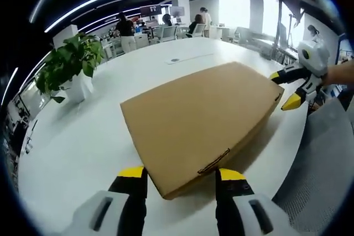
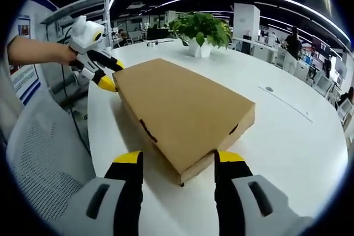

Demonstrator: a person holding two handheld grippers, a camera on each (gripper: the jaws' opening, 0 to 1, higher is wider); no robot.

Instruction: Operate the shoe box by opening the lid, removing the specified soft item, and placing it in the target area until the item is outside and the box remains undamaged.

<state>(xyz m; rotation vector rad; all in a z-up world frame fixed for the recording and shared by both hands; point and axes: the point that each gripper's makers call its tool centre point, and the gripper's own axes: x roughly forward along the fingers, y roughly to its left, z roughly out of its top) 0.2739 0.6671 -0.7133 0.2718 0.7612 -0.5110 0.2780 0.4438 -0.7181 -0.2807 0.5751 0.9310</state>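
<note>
A brown cardboard shoe box (image 1: 202,117) lies flat on the white table (image 1: 83,136) with its lid closed. In the left gripper view, my left gripper (image 1: 181,175) is open, and the box's near corner sits between its yellow-tipped jaws. At the box's far end my right gripper (image 1: 283,89), held by a hand, straddles the opposite corner. The right gripper view looks down the box (image 2: 177,109) the other way: my right gripper (image 2: 177,158) is open around its near corner, and my left gripper (image 2: 112,75) is open at the far corner. The soft item is hidden inside.
A potted green plant (image 1: 69,67) stands on the table beyond the box, also seen as the plant (image 2: 202,31). A grey mesh chair (image 2: 50,158) is close to the table edge (image 2: 91,131). Desks, chairs and several people are in the office behind.
</note>
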